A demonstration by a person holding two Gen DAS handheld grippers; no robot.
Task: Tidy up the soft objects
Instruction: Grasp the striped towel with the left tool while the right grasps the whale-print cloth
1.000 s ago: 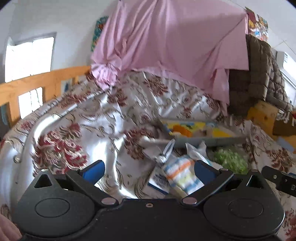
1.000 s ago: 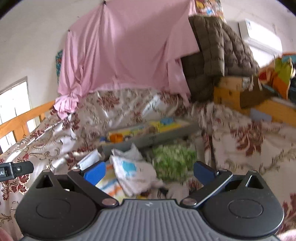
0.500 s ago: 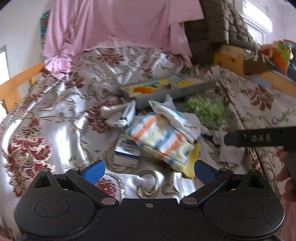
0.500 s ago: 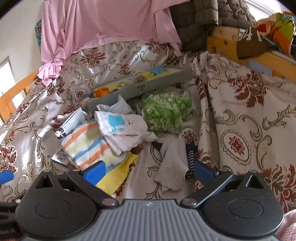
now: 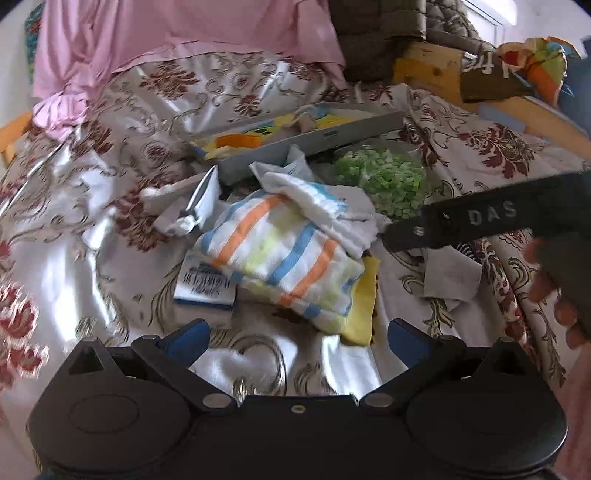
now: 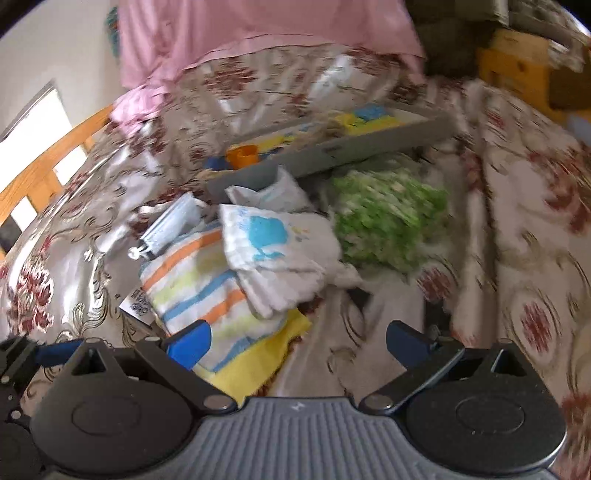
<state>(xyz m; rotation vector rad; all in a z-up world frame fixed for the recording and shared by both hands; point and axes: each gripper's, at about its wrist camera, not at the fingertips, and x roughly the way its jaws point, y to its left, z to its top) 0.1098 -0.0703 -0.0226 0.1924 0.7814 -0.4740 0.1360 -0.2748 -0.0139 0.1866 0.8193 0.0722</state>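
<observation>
A pile of soft things lies on the flowered bedspread (image 5: 92, 258). A striped towel (image 5: 284, 258) (image 6: 195, 280) lies on a yellow cloth (image 5: 364, 306) (image 6: 258, 358). A white cloth with a blue print (image 6: 273, 251) overlaps the towel. A green fluffy cloth (image 5: 384, 181) (image 6: 388, 218) lies behind, a grey cloth (image 5: 450, 273) to the right. My left gripper (image 5: 299, 339) is open and empty just in front of the towel. My right gripper (image 6: 299, 339) is open and empty above the yellow cloth's edge; its arm (image 5: 480, 221) crosses the left wrist view.
A grey tray (image 5: 317, 140) (image 6: 332, 151) with colourful toys sits behind the pile. A small white and blue box (image 5: 207, 284) lies under the towel's left edge. A pink sheet (image 5: 184, 29) hangs at the back. A wooden bed rail (image 6: 48, 166) runs along the left.
Both grippers have tilted down and moved closer to the pile, which now fills the middle of both views. The right gripper's arm has come further into the left wrist view.
</observation>
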